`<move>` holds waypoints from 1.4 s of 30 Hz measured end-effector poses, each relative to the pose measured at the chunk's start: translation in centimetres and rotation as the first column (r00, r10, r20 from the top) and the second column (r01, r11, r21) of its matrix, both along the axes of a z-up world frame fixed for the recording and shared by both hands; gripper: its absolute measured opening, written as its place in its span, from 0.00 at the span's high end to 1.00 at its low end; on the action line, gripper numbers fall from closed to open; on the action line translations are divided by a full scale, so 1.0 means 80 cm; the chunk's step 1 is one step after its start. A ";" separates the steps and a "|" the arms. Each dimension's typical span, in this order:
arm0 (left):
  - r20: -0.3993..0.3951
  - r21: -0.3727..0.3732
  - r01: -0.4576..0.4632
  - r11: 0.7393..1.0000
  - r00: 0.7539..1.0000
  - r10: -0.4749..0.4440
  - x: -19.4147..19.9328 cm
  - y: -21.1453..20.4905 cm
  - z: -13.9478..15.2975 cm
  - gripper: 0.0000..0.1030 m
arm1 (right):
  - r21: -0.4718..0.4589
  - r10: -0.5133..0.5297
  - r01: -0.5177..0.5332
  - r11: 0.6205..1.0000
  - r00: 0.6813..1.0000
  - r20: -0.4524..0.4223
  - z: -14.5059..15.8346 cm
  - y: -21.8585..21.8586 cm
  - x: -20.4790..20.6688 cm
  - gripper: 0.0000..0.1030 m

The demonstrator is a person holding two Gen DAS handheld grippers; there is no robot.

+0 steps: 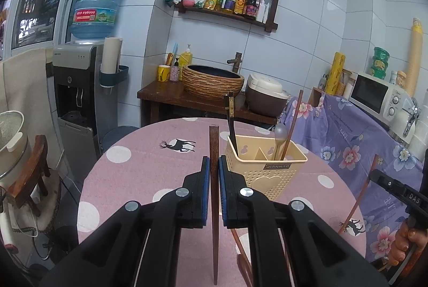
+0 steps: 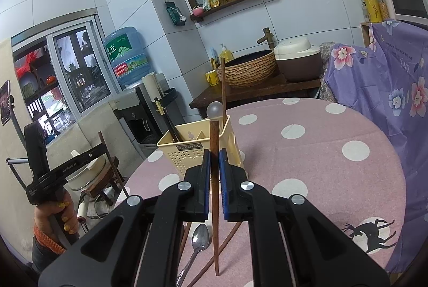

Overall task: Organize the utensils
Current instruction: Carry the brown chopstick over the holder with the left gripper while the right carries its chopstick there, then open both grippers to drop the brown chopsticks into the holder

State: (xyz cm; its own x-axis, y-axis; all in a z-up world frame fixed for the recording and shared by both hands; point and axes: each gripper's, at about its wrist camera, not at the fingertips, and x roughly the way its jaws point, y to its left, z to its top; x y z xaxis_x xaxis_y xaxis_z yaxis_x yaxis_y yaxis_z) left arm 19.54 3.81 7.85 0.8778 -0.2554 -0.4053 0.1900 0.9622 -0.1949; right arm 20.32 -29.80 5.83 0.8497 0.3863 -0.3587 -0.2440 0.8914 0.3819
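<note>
Chopsticks of dark reddish wood, square at the thick end and tapering to a point, stand upright in both tools: the left gripper (image 1: 213,162) is clamped on one chopstick (image 1: 213,153), the right gripper (image 2: 214,162) on another chopstick (image 2: 214,150). Both hang above the round table (image 2: 307,153), draped in pink cloth with white dots. Near its far edge sits a cream plastic caddy (image 1: 263,166), perforated and partitioned, holding a black chopstick (image 1: 230,115), a pale spoon (image 1: 280,134) and a brown chopstick (image 1: 294,121). A metal spoon (image 2: 199,241) lies at the near edge.
</note>
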 end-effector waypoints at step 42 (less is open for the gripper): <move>0.099 -0.087 -0.051 0.995 0.993 0.059 0.112 -0.057 0.033 0.92 | -0.028 -0.130 0.134 0.991 0.985 0.109 0.047 0.048 0.170 0.93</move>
